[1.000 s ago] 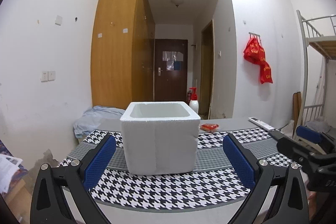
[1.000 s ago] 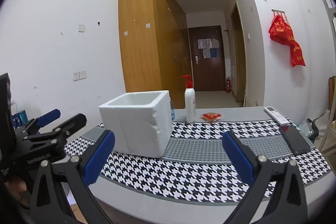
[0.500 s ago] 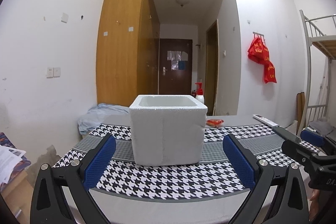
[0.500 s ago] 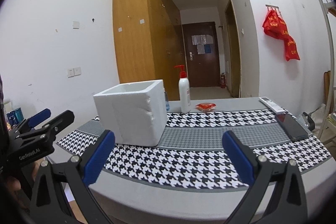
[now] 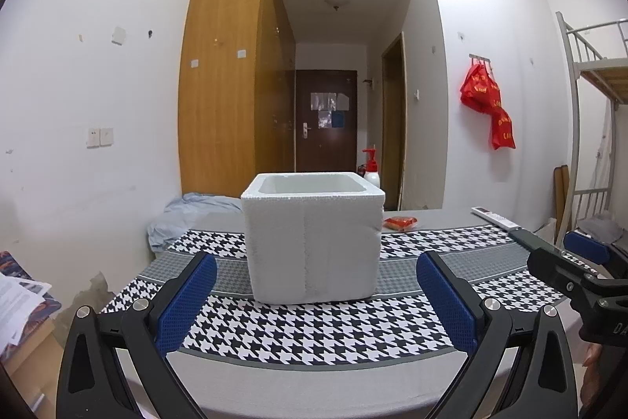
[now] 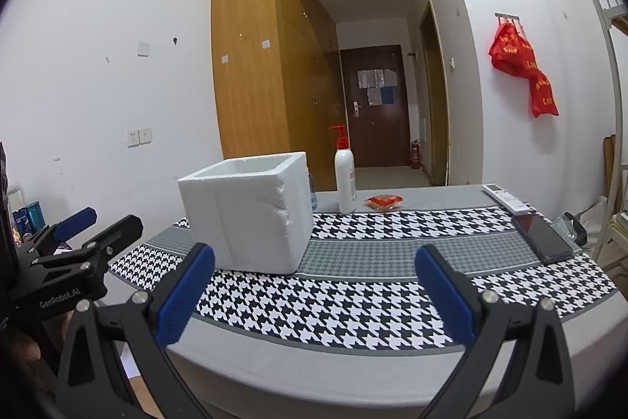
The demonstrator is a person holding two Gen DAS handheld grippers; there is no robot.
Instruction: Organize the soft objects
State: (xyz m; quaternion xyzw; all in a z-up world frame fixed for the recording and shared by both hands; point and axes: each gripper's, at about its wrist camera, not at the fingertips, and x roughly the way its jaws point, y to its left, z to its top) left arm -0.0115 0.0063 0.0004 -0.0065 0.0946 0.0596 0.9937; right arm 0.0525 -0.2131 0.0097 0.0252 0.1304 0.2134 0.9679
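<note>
A white foam box (image 5: 314, 238) stands open-topped on the houndstooth cloth of the table (image 5: 314, 332); it also shows in the right wrist view (image 6: 247, 214). A crumpled light blue cloth (image 5: 184, 218) lies at the table's far left behind the box. A small red packet (image 5: 400, 222) lies at the back, also in the right wrist view (image 6: 384, 201). My left gripper (image 5: 314, 301) is open and empty, in front of the box. My right gripper (image 6: 314, 293) is open and empty, to the right of the box.
A white pump bottle with a red top (image 6: 345, 179) stands behind the box. A white remote (image 6: 506, 199) and a dark phone (image 6: 543, 238) lie at the table's right side. A bunk bed frame (image 5: 588, 105) stands at the right. Papers (image 5: 19, 301) lie at the lower left.
Both grippers have drawn back and dropped lower, so the box's inside shows less. Both stay open and empty.
</note>
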